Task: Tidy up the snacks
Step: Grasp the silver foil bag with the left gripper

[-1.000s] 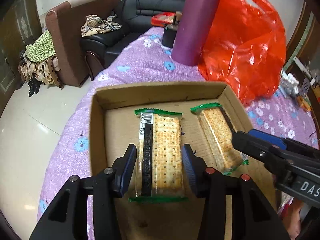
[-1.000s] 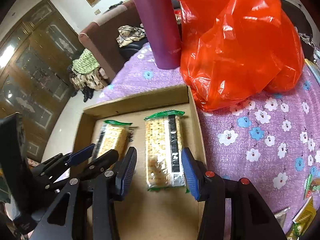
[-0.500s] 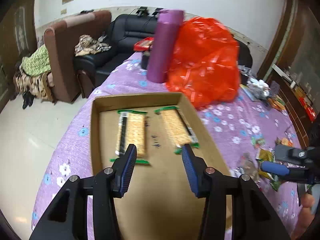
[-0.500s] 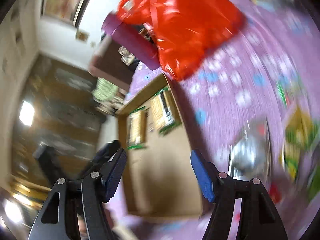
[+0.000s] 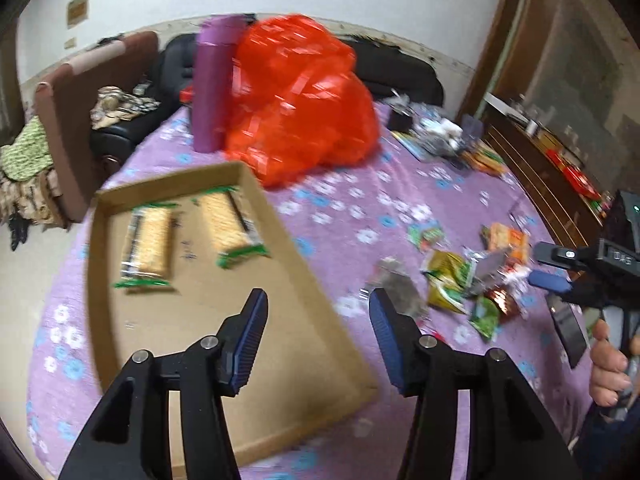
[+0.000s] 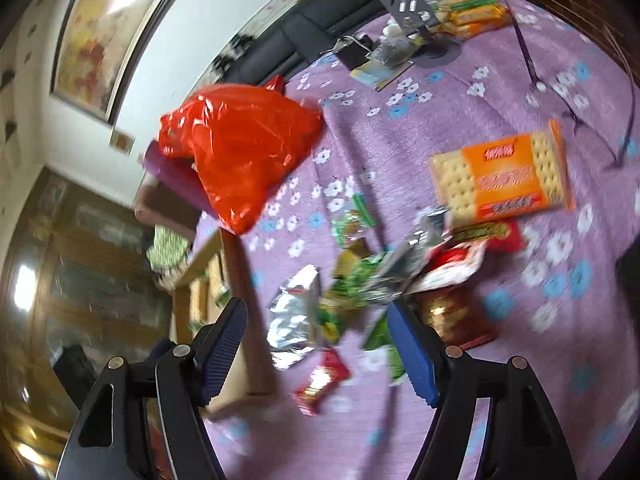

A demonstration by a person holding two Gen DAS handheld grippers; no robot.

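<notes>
Sorting is under way: two clear-wrapped cracker packs point(image 5: 147, 248) point(image 5: 230, 224) lie side by side at the far end of the cardboard tray point(image 5: 320, 292), and most of its floor is bare. The loose snacks point(image 6: 360, 280) make a jumbled heap on the purple flowered cloth point(image 5: 360, 208), just right of the tray. A silver foil pouch point(image 6: 294, 312) lies nearest the tray wall, green and yellow packets overlap beside it, a small red packet point(image 6: 320, 380) sits on the near side, and a large orange cracker pack point(image 6: 500, 176) rests at the heap's far right.

My judgement is that the step in hand is picking the next snack out of that heap. To do it well, choose a packet lying on top or at the edge, such as the foil pouch or the red packet, since pulling one from underneath would likely drag its neighbours. Closing across a packet's narrow side should give a surer hold, and it should then be laid flat in line with the two packs already in the tray.

The right gripper point(image 6: 316, 336) hangs above the heap with its jaws spread wide, holding and touching nothing; several packets show between its fingers. The left gripper point(image 5: 318, 320) is over the tray's right wall, jaws likewise wide apart and empty.

Farther off, a red plastic bag point(image 5: 296, 100) and a purple flask point(image 5: 212, 84) stand past the tray's far end.
</notes>
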